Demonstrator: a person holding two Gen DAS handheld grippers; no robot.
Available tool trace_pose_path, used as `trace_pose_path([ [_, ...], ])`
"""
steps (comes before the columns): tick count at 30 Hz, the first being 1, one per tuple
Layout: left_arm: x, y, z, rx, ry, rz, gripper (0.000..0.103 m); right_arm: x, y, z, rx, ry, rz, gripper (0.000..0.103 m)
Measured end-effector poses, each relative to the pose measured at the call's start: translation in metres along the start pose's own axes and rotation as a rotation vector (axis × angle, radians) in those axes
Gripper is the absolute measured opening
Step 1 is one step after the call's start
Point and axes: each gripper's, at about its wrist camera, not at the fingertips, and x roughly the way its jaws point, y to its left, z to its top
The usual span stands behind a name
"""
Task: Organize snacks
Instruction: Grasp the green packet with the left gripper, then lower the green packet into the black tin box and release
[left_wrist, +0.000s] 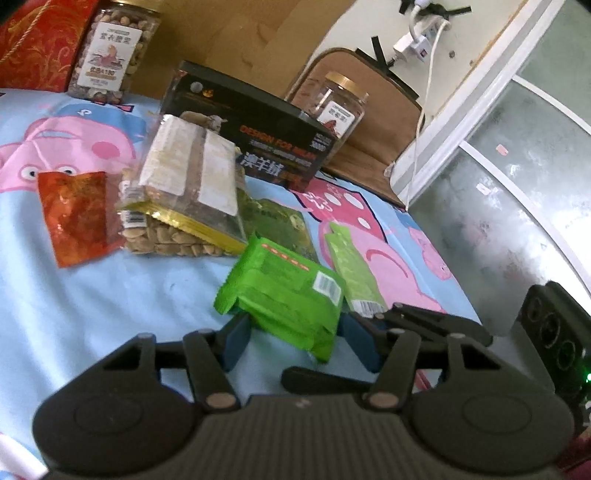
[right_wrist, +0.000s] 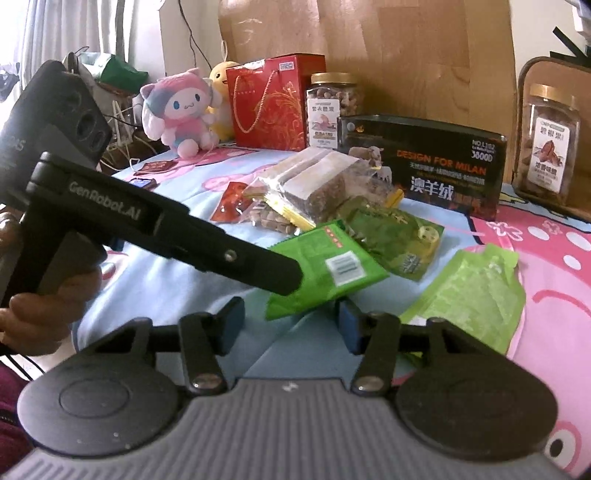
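Left gripper (left_wrist: 295, 336) jaws clamping green packet (left_wrist: 284, 299); right gripper (right_wrist: 291, 325) jaws apart, empty; "DESIGN FOR MILAN" box (right_wrist: 436, 166)

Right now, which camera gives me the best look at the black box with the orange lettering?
The right wrist view: the black box faces the camera with its whole printed front readable, between two nut jars. In the left wrist view the box sits at an angle, and the clear snack bag covers its lower left corner.
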Motion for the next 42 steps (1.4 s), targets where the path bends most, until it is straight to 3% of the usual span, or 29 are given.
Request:
trace_pose_path([
  [3,-0.008,-0.003,0.001,0.020,0.017,-0.009,0.058,-0.002,0.000,0.000,-0.003,0.008,-0.002,0.058],
  [8,-0.031,0.003,0.016,0.025,-0.076,0.034,0.064,-0.012,-0.012,-0.001,0.062,0.002,-0.007,0.064],
  [12,-0.011,0.005,0.028,0.048,-0.050,0.047,0.065,-0.013,-0.025,0.002,0.160,-0.006,0.031,0.065],
  [15,0.015,0.011,0.027,0.035,0.018,0.046,0.048,-0.007,-0.021,0.004,0.160,0.003,0.024,0.065],
  [16,0.016,0.009,0.025,0.042,0.005,0.043,0.045,-0.006,-0.017,0.004,0.135,0.007,0.018,0.064],
  [17,0.017,0.006,0.024,0.054,0.020,0.023,0.043,-0.005,-0.012,0.004,0.108,0.009,0.005,0.061],
  [18,0.015,0.004,0.022,0.043,0.024,-0.013,0.043,-0.004,-0.008,0.004,0.082,0.014,0.001,0.048],
  [20,0.008,-0.001,0.022,0.019,0.035,-0.099,0.043,-0.005,-0.006,0.003,0.059,0.013,-0.018,0.033],
  [21,0.004,-0.008,0.025,0.037,0.026,-0.107,0.043,-0.006,-0.009,0.004,0.075,0.009,-0.004,0.022],
  [23,-0.007,-0.024,0.033,0.115,-0.019,-0.088,0.043,-0.012,-0.014,0.010,0.098,-0.035,0.017,0.021],
  [27,-0.011,-0.040,0.065,0.196,-0.088,-0.084,0.043,-0.020,-0.018,0.036,0.038,-0.130,-0.035,0.021],
  [31,0.003,-0.044,0.110,0.243,-0.159,-0.038,0.043,-0.003,-0.038,0.071,-0.050,-0.165,-0.111,0.022],
  [35,0.029,-0.043,0.158,0.250,-0.218,0.041,0.042,0.027,-0.077,0.115,-0.042,-0.165,-0.144,0.022],
  [38,0.059,-0.033,0.189,0.191,-0.214,0.111,0.042,0.056,-0.103,0.140,-0.018,-0.129,-0.194,0.022],
  [42,0.088,-0.019,0.207,0.099,-0.172,0.200,0.044,0.078,-0.129,0.147,0.053,-0.062,-0.214,0.025],
])
